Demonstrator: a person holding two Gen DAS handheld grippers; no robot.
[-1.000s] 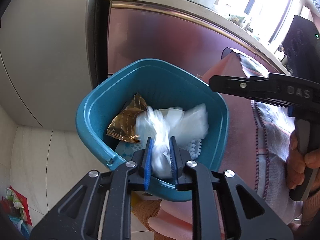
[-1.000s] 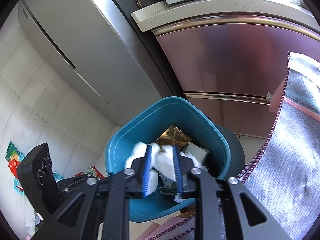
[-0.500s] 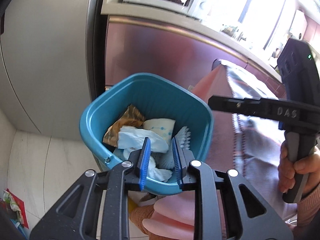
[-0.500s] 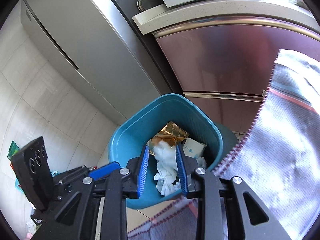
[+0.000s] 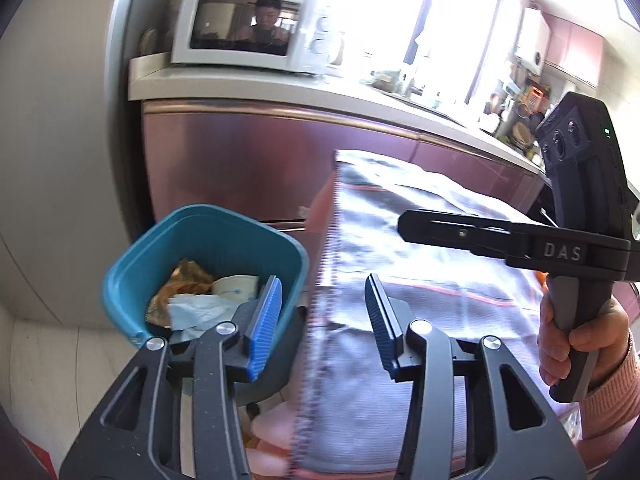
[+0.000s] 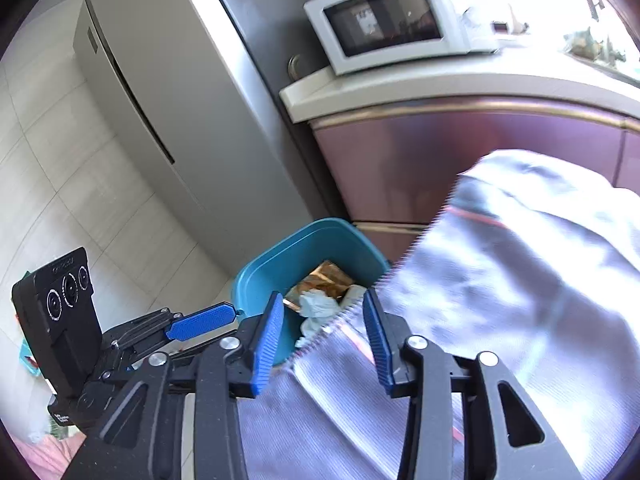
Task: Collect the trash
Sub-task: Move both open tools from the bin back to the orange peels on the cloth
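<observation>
Where tissues (image 5: 200, 308) lie, the bin (image 5: 208, 236) holds wrappers (image 5: 180, 284).

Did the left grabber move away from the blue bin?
Yes. The left gripper has pulled back and up from the blue bin, which now looks smaller and sits off to the left, under the microwave. Its jaws are opening, with nothing between them.

You are standing in a kitchen. Ahead of you a pale stone countertop (image 5: 280, 92) runs over glossy maroon cabinet fronts (image 5: 240, 160) edged with a brass-coloured strip. A white microwave oven (image 6: 384, 20) sits on the counter's end, just beside a tall grey metal refrigerator (image 6: 152, 92). Strong daylight floods through a wide window (image 5: 400, 12) behind the counter. You have pale square floor tiles (image 6: 52, 184) underfoot.
</observation>
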